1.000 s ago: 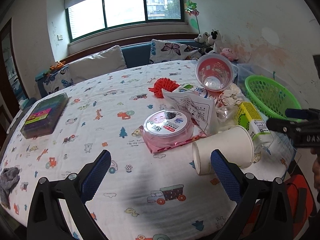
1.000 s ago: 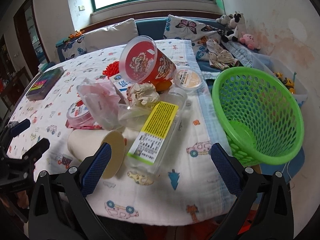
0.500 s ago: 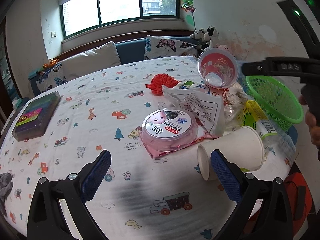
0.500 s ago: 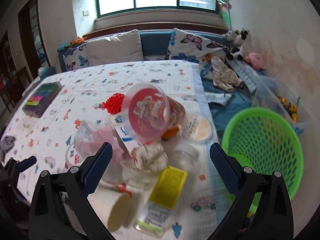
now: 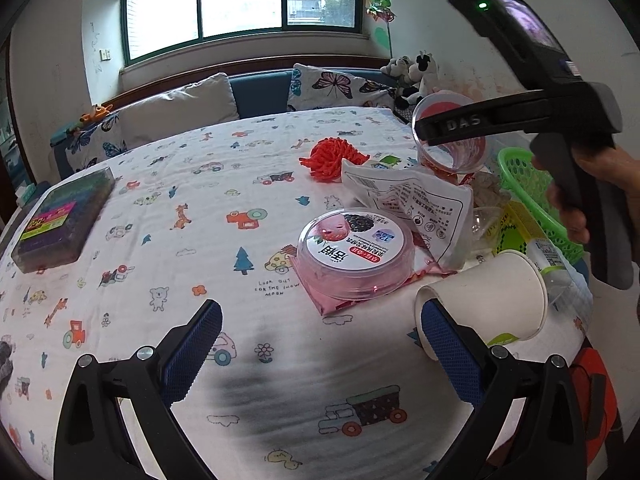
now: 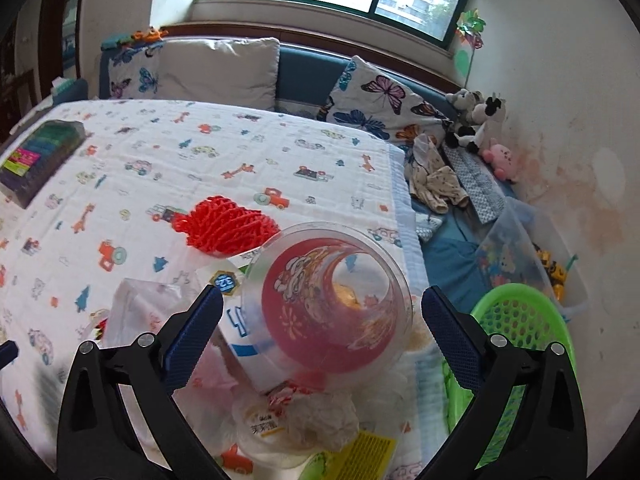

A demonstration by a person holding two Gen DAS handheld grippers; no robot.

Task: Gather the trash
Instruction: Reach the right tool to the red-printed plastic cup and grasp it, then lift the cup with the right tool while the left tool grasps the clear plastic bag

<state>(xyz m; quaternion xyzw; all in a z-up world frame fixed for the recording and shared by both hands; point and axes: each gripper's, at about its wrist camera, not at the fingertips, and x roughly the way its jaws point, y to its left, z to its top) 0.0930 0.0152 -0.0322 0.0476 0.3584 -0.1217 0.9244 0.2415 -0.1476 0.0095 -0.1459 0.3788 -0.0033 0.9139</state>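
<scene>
Indoors, a cartoon-print tablecloth (image 5: 168, 208) under a window (image 5: 240, 0) holds heaped trash; both the left gripper (image 5: 320, 340) and right gripper (image 6: 322, 328) gape wide and empty, the right straddling a red plastic cup (image 6: 332, 308), green basket (image 6: 528, 320) beside

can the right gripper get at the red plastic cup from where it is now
Probably yes. The right gripper is open with the red plastic cup lying on its side between the blue pads, mouth toward the camera. Nothing sits in front of it; only crumpled wrappers lie below.

Green basket (image 6: 516, 312) half hidden behind right finger. Bottle (image 5: 540, 248) mostly hidden beyond paper cup (image 5: 484, 304). Crumpled wrapper (image 6: 316, 416) below fingers blurred; label unreadable. Person's hand (image 5: 592, 196) cut by edge.
</scene>
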